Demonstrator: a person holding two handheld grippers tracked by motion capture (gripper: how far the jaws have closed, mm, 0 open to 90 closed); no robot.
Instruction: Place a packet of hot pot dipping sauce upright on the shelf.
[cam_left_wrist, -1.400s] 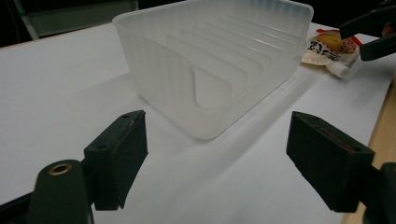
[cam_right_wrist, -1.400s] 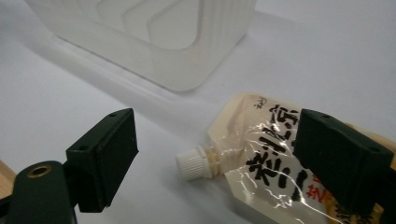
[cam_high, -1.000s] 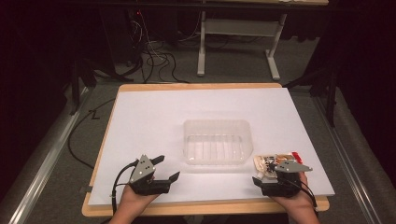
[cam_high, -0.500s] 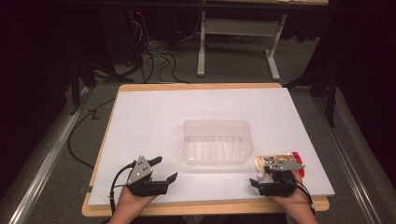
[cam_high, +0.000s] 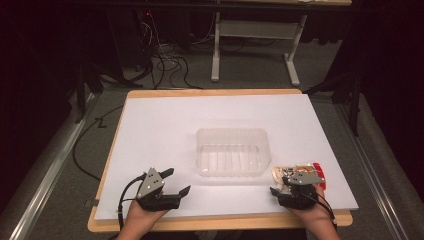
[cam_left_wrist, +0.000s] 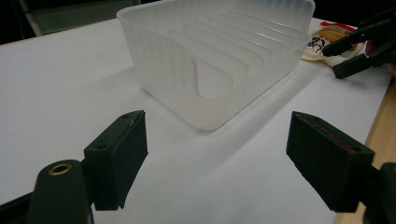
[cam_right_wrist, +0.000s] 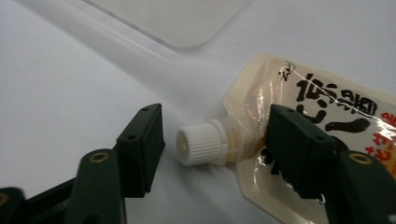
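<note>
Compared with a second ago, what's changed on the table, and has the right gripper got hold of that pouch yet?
The right gripper has just been closing its jaws around the white screw cap of the cream-coloured printed spout pouch; a gap remains on the left side, so no grip yet. The left gripper stays open and idle, and the clear ribbed plastic tub has not moved.

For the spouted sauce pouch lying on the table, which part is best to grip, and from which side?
Probably the neck just behind the white cap. The pouch lies flat, so its soft body offers little to pinch, while the rigid spout points toward the right hand-held gripper. Its jaws, just closing, already stand either side; come in along the spout, low over the table.
</note>
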